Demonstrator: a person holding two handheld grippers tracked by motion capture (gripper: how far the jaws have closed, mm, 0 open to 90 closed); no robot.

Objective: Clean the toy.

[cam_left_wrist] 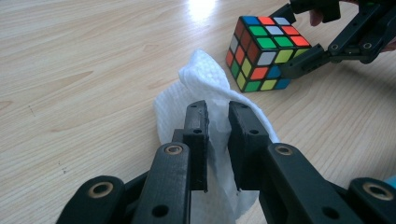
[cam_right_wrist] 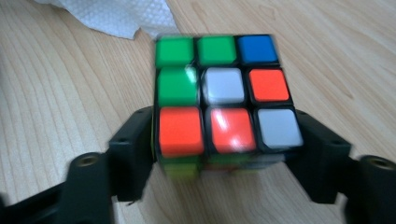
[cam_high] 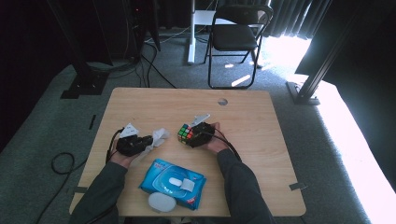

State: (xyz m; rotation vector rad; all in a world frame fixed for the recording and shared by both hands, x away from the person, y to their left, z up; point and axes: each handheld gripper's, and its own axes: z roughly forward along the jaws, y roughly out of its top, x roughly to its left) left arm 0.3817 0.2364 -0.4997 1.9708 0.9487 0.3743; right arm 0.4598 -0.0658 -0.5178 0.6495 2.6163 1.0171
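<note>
We take the multicoloured puzzle cube [cam_high: 185, 133], a plastic block with small square stickers, as our landmark; it sits on the light wooden table [cam_high: 261, 154], a little beyond the middle as the high view shows it. The right gripper [cam_high: 192, 135] comes to the cube from the person's right side, and in the right gripper view its two black jaws stand on both sides of the cube's lower row, one at each side face. The jaws look very close to these faces, but the picture is blurred and we cannot tell if the pads already press, so we judge the grasp as not yet finished. The left gripper [cam_high: 150, 141] lies to the left of the cube, apart from it, and it is clenched on a white crumpled paper wipe [cam_left_wrist: 205, 93]; the free end of the wipe reaches toward the cube and ends near it without touching. A blue packet of wet wipes [cam_high: 173, 183] lies on the near side of the cube, closer to the person. We think the coming move depends on one relation: the cube is directly between the right jaws, square to them, so the right hand is the nearer one and needs only to close, and then the wipe can come from the left.
</note>
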